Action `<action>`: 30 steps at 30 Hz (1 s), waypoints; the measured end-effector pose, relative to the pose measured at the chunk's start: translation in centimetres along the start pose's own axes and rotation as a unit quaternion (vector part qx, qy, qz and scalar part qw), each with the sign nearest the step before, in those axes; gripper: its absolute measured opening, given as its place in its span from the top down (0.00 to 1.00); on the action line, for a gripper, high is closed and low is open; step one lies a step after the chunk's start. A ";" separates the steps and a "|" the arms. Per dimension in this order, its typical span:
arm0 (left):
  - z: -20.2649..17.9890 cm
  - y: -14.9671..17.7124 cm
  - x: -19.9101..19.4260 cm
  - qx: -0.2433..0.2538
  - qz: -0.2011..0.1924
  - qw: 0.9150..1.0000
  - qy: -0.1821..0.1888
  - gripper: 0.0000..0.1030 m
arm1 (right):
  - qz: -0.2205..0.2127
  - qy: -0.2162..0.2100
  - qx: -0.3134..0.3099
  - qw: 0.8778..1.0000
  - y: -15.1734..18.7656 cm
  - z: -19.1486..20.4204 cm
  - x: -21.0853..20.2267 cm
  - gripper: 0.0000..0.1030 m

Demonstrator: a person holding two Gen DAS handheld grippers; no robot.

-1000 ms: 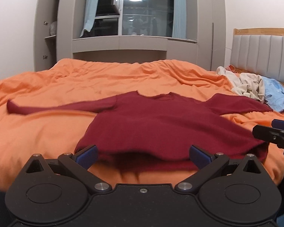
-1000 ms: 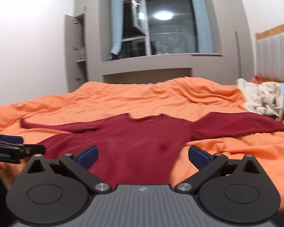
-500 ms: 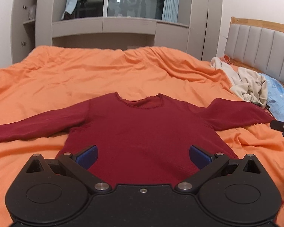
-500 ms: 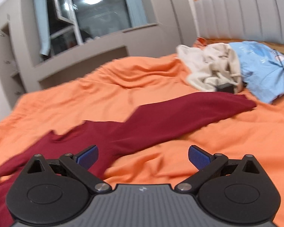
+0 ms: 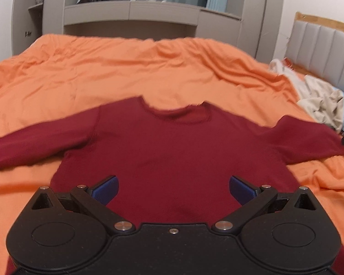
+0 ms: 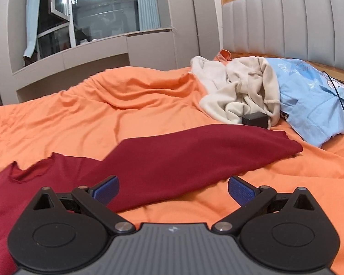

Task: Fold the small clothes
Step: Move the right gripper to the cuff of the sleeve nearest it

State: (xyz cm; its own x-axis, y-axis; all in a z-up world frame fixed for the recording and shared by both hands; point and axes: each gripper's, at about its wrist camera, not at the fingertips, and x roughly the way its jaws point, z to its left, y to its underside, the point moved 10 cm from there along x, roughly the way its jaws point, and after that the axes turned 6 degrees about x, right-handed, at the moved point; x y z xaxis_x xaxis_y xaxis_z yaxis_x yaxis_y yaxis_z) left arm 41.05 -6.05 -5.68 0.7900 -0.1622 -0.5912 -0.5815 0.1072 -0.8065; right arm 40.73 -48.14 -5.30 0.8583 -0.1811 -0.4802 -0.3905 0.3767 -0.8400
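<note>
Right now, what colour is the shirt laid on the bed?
Dark red shirt; clearest in the left wrist view.

A dark red long-sleeved top (image 5: 172,151) lies flat on the bed — sleeves spread out, neckline away.

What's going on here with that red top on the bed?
A person is holding a pair of tongs in each hand, about to fold a dark red long-sleeved top spread flat on an orange duvet. The left tongs hover open over the top's body; the right tongs are open near its right sleeve. Neither grips anything, and no fold has been made. A cream garment and a light blue one lie heaped by the headboard.
</note>
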 end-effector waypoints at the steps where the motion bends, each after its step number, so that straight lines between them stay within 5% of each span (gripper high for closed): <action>1: 0.0 0.3 0.3 0.000 0.005 1.000 -0.002 0.01 | -0.001 0.006 0.001 1.000 -0.1 -0.3 0.4 0.00; 8: -0.6 1.2 1.7 0.013 0.030 0.999 0.004 0.01 | -0.020 0.025 0.003 0.999 -1.2 -2.0 3.0 0.00; 16: -0.5 2.4 3.0 0.007 0.062 0.998 0.009 0.01 | -0.018 0.005 0.144 0.989 -1.8 -8.2 7.0 0.00; 24: -0.8 3.1 3.4 0.012 0.076 0.997 0.006 0.01 | -0.062 0.019 0.249 0.966 -3.0 -14.8 8.6 0.00; 30: -1.1 3.3 3.5 0.024 0.077 0.997 0.001 0.01 | -0.070 0.032 0.341 0.937 -2.3 -19.1 10.3 0.00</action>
State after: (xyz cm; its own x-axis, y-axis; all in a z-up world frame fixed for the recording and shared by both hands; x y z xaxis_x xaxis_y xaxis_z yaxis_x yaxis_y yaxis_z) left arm 41.69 -7.32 -10.43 0.6916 -0.1431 -0.7079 -0.6859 0.1771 -0.7058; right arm 44.09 -68.22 -13.19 0.8550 -0.3182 -0.4095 0.0470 0.8340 -0.5498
